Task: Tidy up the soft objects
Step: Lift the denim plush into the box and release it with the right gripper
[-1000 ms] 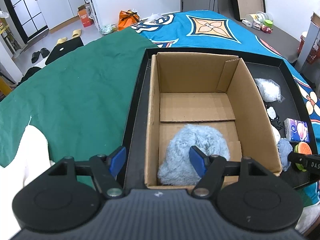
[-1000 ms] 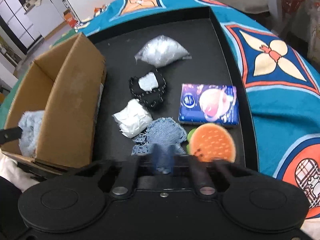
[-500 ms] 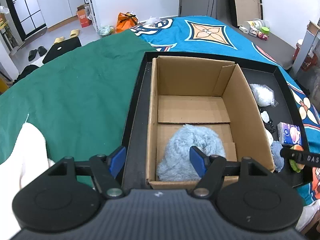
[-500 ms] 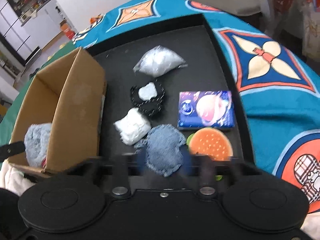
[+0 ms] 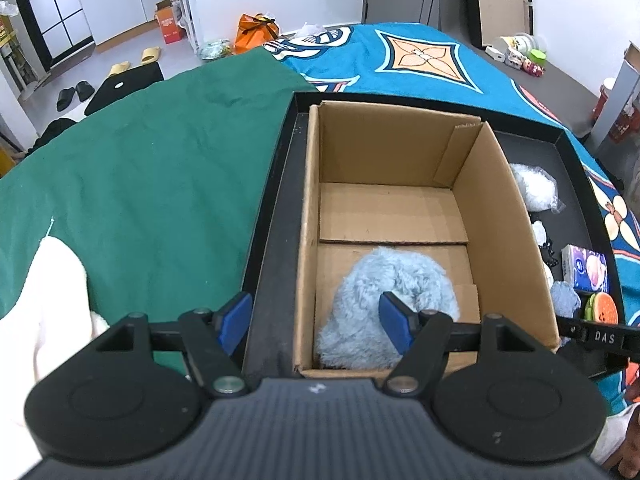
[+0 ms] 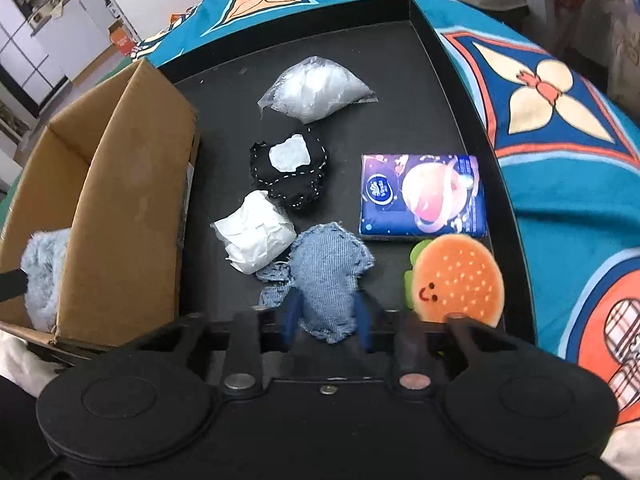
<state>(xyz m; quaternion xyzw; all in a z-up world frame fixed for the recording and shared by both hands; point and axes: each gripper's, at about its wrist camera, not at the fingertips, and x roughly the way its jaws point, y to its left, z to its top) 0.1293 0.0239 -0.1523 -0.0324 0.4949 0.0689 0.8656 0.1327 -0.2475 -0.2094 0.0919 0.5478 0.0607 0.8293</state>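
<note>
Denim pouch (image 6: 326,276): on the black tray (image 6: 436,92), between my closing right tool (image 6: 326,320) pads.
Left tool (image 5: 316,320): wide, empty (over the box).
Cardboard box (image 5: 504,216): one fluffy blue piece (image 5: 384,300) in.
Left: five items, I judge.

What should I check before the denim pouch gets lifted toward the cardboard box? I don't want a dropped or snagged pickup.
1. Denim pouch sits between the right gripper fingers, jaws closing: ok.
2. Pads pressing firmly on it: cannot tell, the fingers are blurred.
3. Pouch free of neighbours: not ok, the white wrapped packet touches its edge.
4. Burger plush apart from the pouch: ok.
5. Space in the cardboard box: ok, the far half is bare; the blue fluffy item fills the near end.
6. Left gripper open, holding nothing, but hanging over the box's near end: not ok.
</note>
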